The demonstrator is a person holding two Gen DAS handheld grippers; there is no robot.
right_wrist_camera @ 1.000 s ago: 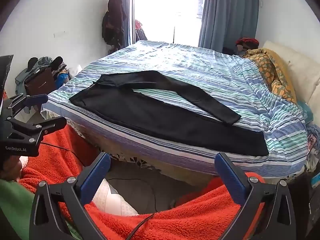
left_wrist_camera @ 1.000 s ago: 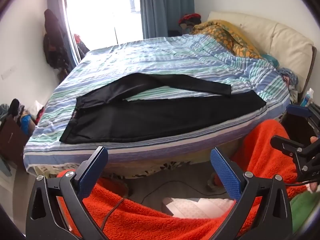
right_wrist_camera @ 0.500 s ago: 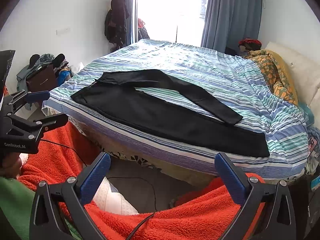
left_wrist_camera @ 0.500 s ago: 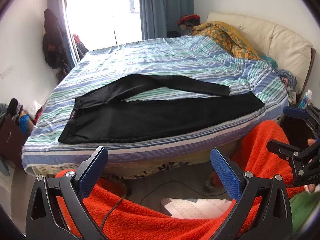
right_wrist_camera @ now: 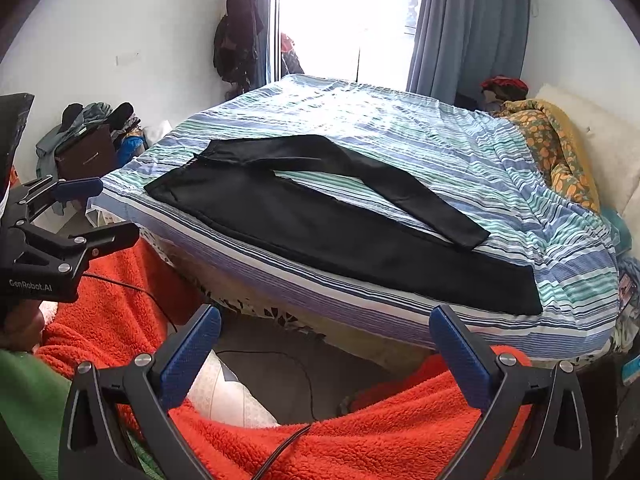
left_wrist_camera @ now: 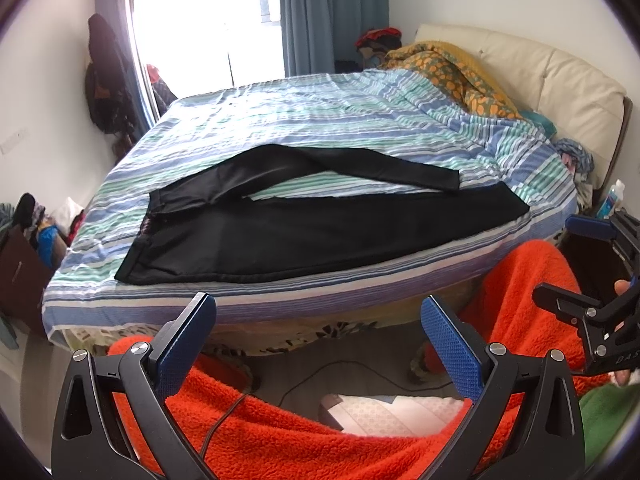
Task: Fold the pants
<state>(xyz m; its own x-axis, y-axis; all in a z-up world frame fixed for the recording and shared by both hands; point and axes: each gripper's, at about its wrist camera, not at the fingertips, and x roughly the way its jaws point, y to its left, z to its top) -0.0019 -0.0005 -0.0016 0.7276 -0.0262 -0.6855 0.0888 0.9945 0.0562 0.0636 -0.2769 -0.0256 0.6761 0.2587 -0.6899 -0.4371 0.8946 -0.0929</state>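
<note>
Black pants (left_wrist_camera: 320,224) lie flat along the near edge of the striped bed (left_wrist_camera: 280,120), 1 leg angled away. Left tool (left_wrist_camera: 318,330) and right tool (right_wrist_camera: 324,336) hang spread wide, released, well short of them, above an orange fleece blanket (right_wrist_camera: 360,432). A yellow patterned quilt (right_wrist_camera: 556,148) is bunched at the bed's right.

A striped bedspread (left_wrist_camera: 320,120) is covering the bed; an orange-patterned quilt (left_wrist_camera: 452,76) is lying bunched at the bed's head end, against a cream headboard (left_wrist_camera: 560,80); blue curtains (left_wrist_camera: 332,16) are hanging by the bright window (left_wrist_camera: 192,40); dark clothes (right_wrist_camera: 238,32) are hanging on the wall; an orange fleece blanket (left_wrist_camera: 300,440) is filling the foreground beside the bed's near edge; a black cable (left_wrist_camera: 320,376) is trailing across the floor.
</note>
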